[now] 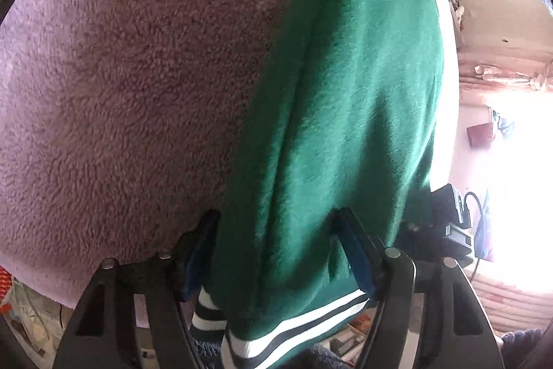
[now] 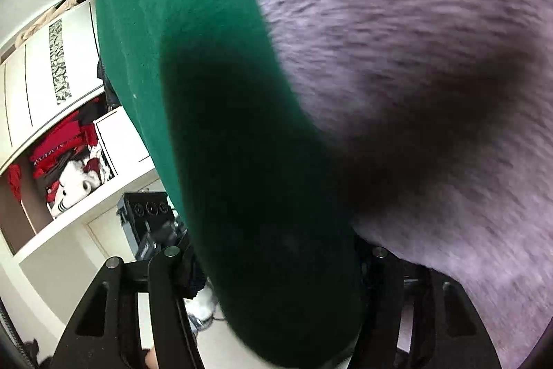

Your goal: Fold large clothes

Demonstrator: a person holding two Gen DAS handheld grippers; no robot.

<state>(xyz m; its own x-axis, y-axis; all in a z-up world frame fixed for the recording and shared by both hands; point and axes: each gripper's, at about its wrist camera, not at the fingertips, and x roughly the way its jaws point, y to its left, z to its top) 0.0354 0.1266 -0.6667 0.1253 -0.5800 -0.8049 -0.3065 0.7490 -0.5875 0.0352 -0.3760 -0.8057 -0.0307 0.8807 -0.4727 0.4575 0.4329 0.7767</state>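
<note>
Note green garment draped across mauve fleece blanket, along blanket's right side in left wrist view and its left side in right wrist view. Read long axis as running straight ahead of both tools, from fingers out toward blanket's far edge. Place striped ribbed hem at near end, past blanket's near edge, right at left hand-held gripper; judge left hand nearer the hem. Log left hand-held gripper as open, blue pads either side of the cloth, not seen pinching. Cannot tell state of right hand-held gripper, fingertips buried under dark green fold. Judge coming fold as turning on that lengthwise lie, hem pointing back toward holder.
</note>
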